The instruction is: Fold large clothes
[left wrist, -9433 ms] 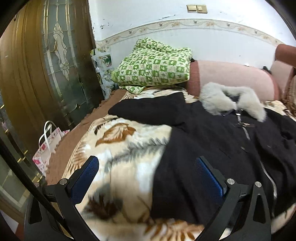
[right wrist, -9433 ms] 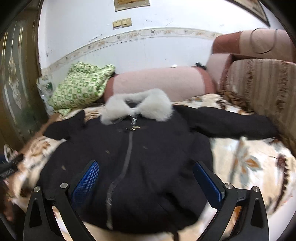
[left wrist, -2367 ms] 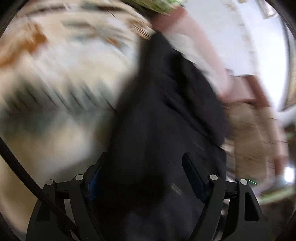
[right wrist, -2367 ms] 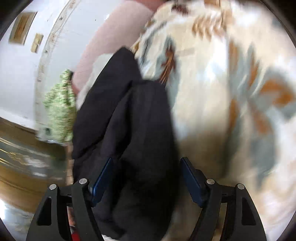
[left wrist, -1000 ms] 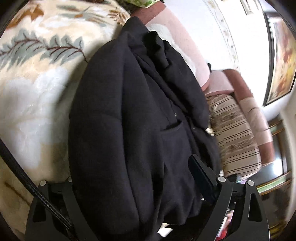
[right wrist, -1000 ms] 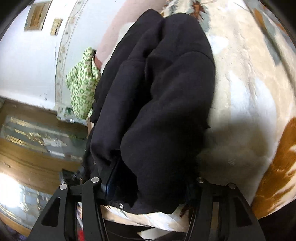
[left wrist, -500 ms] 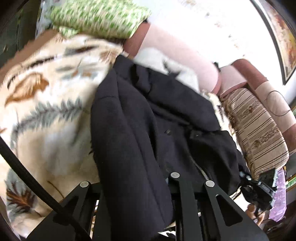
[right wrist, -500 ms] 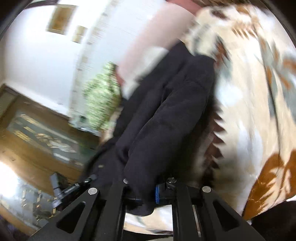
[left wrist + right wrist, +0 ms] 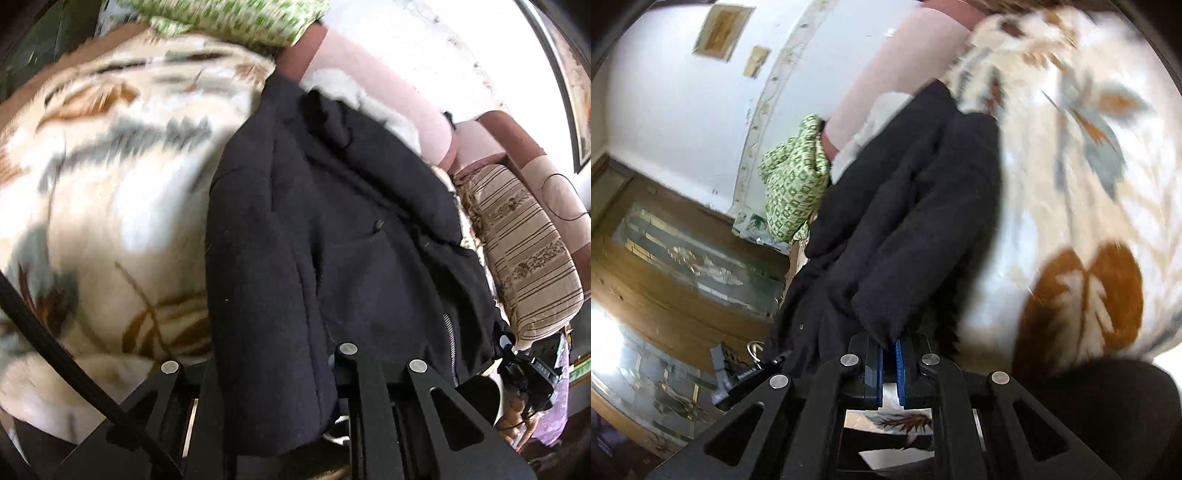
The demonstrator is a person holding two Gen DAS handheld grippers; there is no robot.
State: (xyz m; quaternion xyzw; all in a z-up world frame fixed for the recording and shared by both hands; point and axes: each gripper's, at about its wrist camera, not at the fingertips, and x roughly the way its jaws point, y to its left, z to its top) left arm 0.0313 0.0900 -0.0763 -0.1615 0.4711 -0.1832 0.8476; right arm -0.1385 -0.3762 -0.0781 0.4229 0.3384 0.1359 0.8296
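A black coat [image 9: 332, 229] with a white fur collar [image 9: 347, 88] lies on the leaf-patterned blanket [image 9: 103, 177], its sleeves folded over its body. My left gripper [image 9: 273, 365] is shut on the coat's bottom hem at its left side; the cloth drapes over and hides the fingertips. My right gripper [image 9: 889, 350] is shut on the hem of the coat [image 9: 905, 221] at its right side, blue pads pinching the cloth edge. The other gripper shows at the far side of each view [image 9: 532, 369] [image 9: 738, 373].
The blanket [image 9: 1089, 184] covers a sofa seat. A green checked cushion [image 9: 229, 18] and a pink bolster [image 9: 373, 74] lie at the back. A striped armrest [image 9: 524, 240] stands at the right, a wooden glass-panelled door [image 9: 665, 266] at the left.
Both grippers have closed fully on the coat's hem since a second ago. Both views have shifted slightly, with the hem held raised off the blanket.
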